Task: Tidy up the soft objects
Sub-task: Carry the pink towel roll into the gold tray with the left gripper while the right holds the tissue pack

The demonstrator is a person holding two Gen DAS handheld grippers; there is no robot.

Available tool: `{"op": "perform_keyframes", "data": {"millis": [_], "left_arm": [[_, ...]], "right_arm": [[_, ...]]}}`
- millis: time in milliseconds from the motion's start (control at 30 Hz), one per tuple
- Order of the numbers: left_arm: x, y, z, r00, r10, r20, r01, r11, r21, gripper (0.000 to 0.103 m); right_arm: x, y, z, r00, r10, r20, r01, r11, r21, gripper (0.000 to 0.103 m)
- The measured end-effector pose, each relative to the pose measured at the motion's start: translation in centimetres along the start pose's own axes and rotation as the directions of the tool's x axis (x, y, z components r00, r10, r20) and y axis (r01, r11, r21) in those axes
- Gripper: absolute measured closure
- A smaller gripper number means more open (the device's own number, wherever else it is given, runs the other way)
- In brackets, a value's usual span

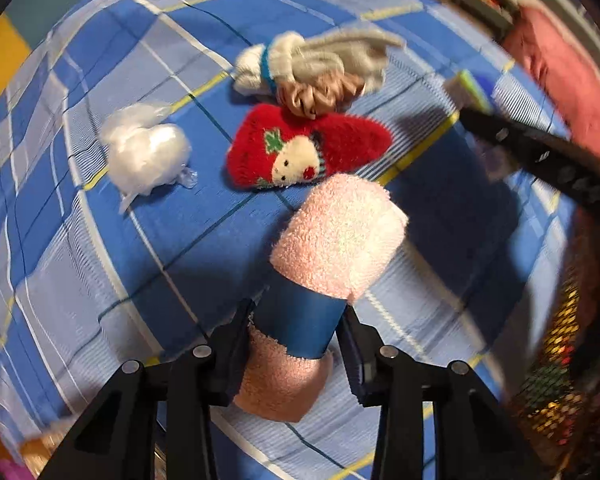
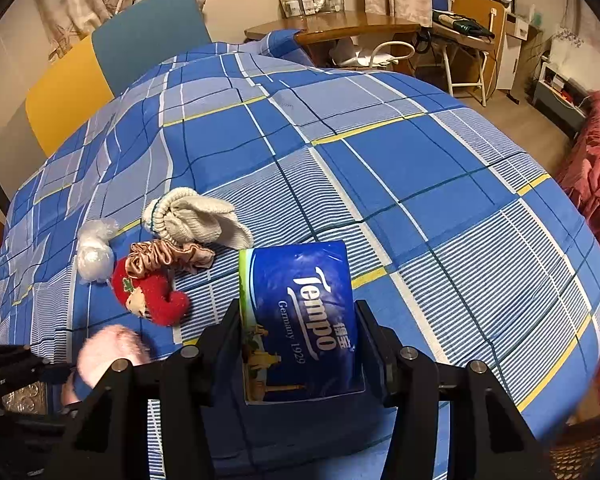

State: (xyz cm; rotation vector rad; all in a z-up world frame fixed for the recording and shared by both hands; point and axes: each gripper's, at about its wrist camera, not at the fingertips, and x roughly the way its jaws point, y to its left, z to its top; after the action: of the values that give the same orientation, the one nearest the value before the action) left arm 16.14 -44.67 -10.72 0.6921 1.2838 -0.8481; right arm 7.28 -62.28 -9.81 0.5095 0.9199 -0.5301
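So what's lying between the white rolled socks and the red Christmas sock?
The tan scrunchie lies between the white rolled socks and the red Christmas sock, overlapping the red one's top edge. The right wrist view shows it best.

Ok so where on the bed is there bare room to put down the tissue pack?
Best spot: the wide bare bedspread right of the tissue pack, out to the pink blanket. Also bare beyond the glove, toward the headboard. Crowded at left: glove, scrunchie, red sock, plastic bag, and the left gripper with the pink towel.

Warm, dim indoor light; strong fisheye bending and dark corners; the left wrist view's right edge smears, probably motion blur.
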Motion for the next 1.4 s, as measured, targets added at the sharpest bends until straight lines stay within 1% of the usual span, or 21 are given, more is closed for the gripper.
{"op": "perform_keyframes", "data": {"millis": [67,100,133,167,267,300,367,433,467,500,567,600,633,733,800,933,1033,1133,1233,1267,1400], "left_arm": [[-1.6,0.6,-1.0,0.999,-0.02,0.038,0.021,0.999,-0.026,0.063],[-2.4,0.4,-1.3,0.998,-0.034,0.051,0.036,0.999,-0.038,0.063],[-3.7,-0.6,-0.9,0.997,-0.042,0.066,0.045,0.998,-0.048,0.063],[-4.6,-0.4,-1.3,0.995,-0.047,0.083,0.052,0.997,-0.058,0.063],[-7.1,0.4,-2.4,0.984,-0.08,0.156,0.097,0.99,-0.106,0.063],[-7.9,0.5,-2.9,0.98,-0.078,0.184,0.101,0.988,-0.119,0.063],[-10.4,1.0,-4.2,0.966,-0.096,0.239,0.128,0.985,-0.119,0.063],[-11.9,0.6,-4.8,0.954,-0.103,0.283,0.14,0.983,-0.115,0.063],[-13.0,0.4,-5.6,0.944,-0.112,0.312,0.153,0.982,-0.112,0.063],[-12.2,0.7,-5.1,0.935,-0.12,0.333,0.165,0.98,-0.11,0.063],[-13.0,0.4,-6.3,0.921,-0.133,0.366,0.186,0.976,-0.114,0.063],[-13.4,0.4,-6.9,0.911,-0.148,0.384,0.208,0.971,-0.119,0.063],[-13.8,0.5,-7.6,0.903,-0.162,0.398,0.226,0.967,-0.12,0.063],[-14.7,0.8,-9.5,0.883,-0.177,0.435,0.252,0.96,-0.121,0.063],[-15.3,1.1,-11.0,0.872,-0.18,0.456,0.261,0.957,-0.123,0.063],[-16.1,1.9,-13.3,0.855,-0.182,0.486,0.28,0.95,-0.138,0.063],[-16.6,2.9,-15.2,0.838,-0.195,0.509,0.315,0.936,-0.159,0.063],[-17.1,4.2,-17.0,0.825,-0.194,0.53,0.336,0.923,-0.186,0.063],[-18.1,6.0,-19.5,0.803,-0.188,0.565,0.37,0.901,-0.228,0.063],[-18.4,6.4,-20.0,0.799,-0.182,0.573,0.373,0.898,-0.235,0.063],[-20.5,9.3,-22.9,0.77,-0.129,0.625,0.377,0.882,-0.283,0.063]], "right_arm": [[0.0,0.2,0.0,1.0,-0.002,0.001,0.002,1.0,-0.009,0.049],[0.0,0.3,-0.1,1.0,-0.005,0.002,0.005,1.0,-0.018,0.049],[-0.1,0.4,-0.1,1.0,-0.007,0.004,0.008,1.0,-0.025,0.049],[-0.2,0.6,-0.2,1.0,-0.012,0.009,0.013,0.999,-0.036,0.049],[-0.5,1.2,-0.3,0.999,-0.025,0.028,0.027,0.997,-0.069,0.049],[-0.5,1.4,-0.4,0.999,-0.029,0.035,0.032,0.996,-0.083,0.049],[-0.7,1.9,-0.5,0.998,-0.039,0.048,0.044,0.993,-0.107,0.049],[-0.9,2.2,-0.5,0.997,-0.05,0.067,0.058,0.99,-0.129,0.049],[-1.1,2.4,-0.6,0.996,-0.054,0.077,0.064,0.988,-0.138,0.049],[-1.3,2.5,-0.6,0.995,-0.055,0.087,0.068,0.987,-0.145,0.049],[-1.5,2.7,-0.6,0.993,-0.059,0.101,0.074,0.985,-0.158,0.049],[-1.5,2.9,-0.7,0.992,-0.063,0.106,0.08,0.983,-0.168,0.049],[-1.5,3.1,-0.7,0.992,-0.066,0.107,0.084,0.981,-0.177,0.049],[-1.5,3.4,-0.8,0.99,-0.08,0.115,0.102,0.974,-0.2,0.049],[-1.6,3.5,-0.9,0.989,-0.085,0.119,0.109,0.973,-0.205,0.049],[-1.8,3.5,-1.1,0.987,-0.095,0.127,0.12,0.971,-0.205,0.049],[-1.8,3.5,-1.2,0.987,-0.101,0.125,0.125,0.972,-0.199,0.049],[-1.7,3.4,-1.1,0.985,-0.115,0.125,0.139,0.97,-0.199,0.049],[-1.8,3.4,-1.1,0.983,-0.122,0.135,0.147,0.969,-0.197,0.049],[-1.9,3.4,-1.1,0.982,-0.124,0.144,0.151,0.969,-0.196,0.049],[-2.8,3.5,-1.0,0.975,-0.118,0.189,0.155,0.969,-0.192,0.049]]}}
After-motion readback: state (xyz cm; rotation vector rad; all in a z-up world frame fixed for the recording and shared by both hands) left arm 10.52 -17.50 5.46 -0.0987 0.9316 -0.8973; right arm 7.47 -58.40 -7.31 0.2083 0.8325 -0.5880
